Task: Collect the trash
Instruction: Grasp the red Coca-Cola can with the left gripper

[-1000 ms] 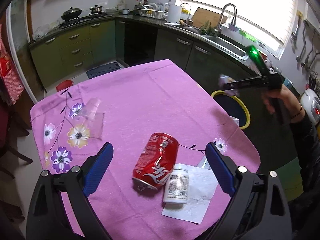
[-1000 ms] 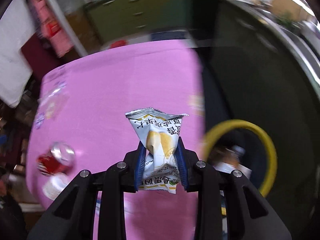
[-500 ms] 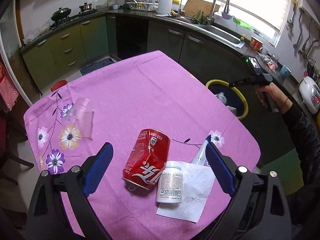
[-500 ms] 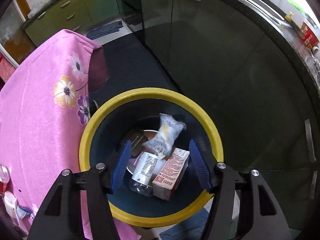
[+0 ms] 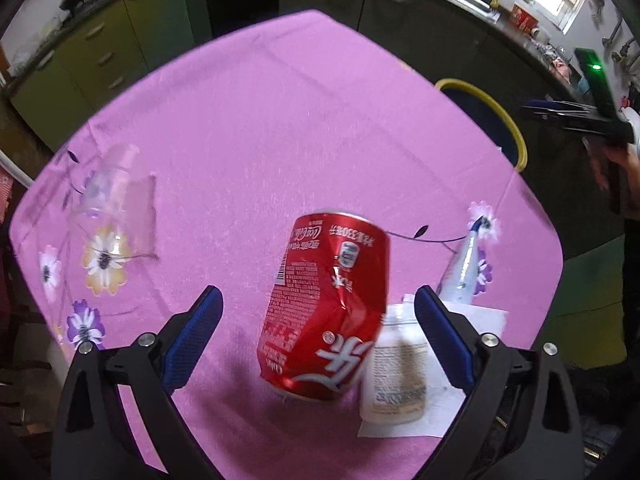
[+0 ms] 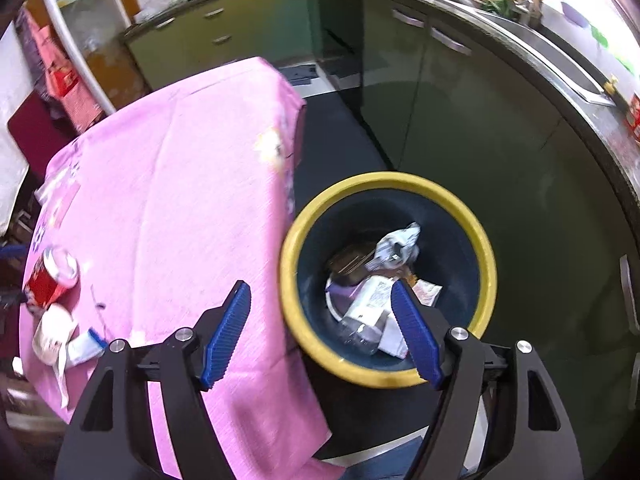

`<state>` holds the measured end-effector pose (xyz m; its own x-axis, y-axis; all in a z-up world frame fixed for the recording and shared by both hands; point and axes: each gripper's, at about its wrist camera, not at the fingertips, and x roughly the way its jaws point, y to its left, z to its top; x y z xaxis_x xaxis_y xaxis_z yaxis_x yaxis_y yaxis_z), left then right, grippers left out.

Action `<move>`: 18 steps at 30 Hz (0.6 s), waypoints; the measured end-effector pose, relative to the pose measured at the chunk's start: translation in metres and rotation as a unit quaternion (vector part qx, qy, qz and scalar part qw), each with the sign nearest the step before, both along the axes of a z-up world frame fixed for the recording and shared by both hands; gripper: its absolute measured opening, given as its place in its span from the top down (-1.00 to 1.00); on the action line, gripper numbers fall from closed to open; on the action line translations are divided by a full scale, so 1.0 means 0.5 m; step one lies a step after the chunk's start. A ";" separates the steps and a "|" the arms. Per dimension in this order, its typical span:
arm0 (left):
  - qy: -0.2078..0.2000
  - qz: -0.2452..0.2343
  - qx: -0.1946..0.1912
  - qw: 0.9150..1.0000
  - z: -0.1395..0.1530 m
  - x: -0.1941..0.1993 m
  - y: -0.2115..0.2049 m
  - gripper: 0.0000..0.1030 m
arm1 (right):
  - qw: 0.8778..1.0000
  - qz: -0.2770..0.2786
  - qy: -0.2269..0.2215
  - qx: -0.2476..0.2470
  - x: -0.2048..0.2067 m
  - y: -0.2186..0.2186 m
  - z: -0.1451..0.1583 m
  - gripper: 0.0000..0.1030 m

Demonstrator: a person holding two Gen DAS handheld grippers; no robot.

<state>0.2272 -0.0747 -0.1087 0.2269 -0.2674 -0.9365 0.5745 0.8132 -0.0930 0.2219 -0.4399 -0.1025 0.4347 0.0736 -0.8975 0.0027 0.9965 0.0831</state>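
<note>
The left claw (image 5: 316,340) hangs over the table (image 5: 280,128) with its jaws spread wide, pressing on nothing; the dented red can (image 5: 328,304) lies on its side between the blue pads (image 5: 192,336), not touched by either. Just to the can's right lies a white pill bottle (image 5: 396,372) on a sheet of white paper (image 5: 472,320), and beyond that a small tube (image 5: 464,260). Left of the can, further off, rests a clear plastic wrapper (image 5: 116,196). Past the table's right edge, the right claw (image 6: 324,332) has just been opening and hangs empty over the yellow-rimmed bin (image 6: 384,180), where a crumpled snack packet (image 6: 396,244) lies among the trash.
</note>
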 end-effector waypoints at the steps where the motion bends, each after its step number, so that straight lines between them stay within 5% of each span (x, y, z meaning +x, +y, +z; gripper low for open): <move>1: 0.006 -0.003 0.001 1.000 -0.007 0.005 -0.002 -0.78 | 1.000 0.004 0.002 0.002 -0.004 0.011 -0.001 -0.40; 15: 0.051 -0.012 0.029 0.998 -0.089 0.046 -0.027 -0.74 | 0.999 0.030 0.018 0.021 0.023 0.045 -0.046 -0.41; 18: 0.055 -0.010 0.035 0.998 -0.102 0.051 -0.027 -0.60 | 0.999 0.033 0.023 0.023 0.025 0.049 -0.055 -0.41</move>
<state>0.2525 -0.0883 -0.1599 0.1178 -0.2029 -0.9721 0.5795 0.8090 -0.0986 0.2343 -0.4155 -0.1302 0.3864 0.1416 -0.9114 -0.0578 0.9899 0.1293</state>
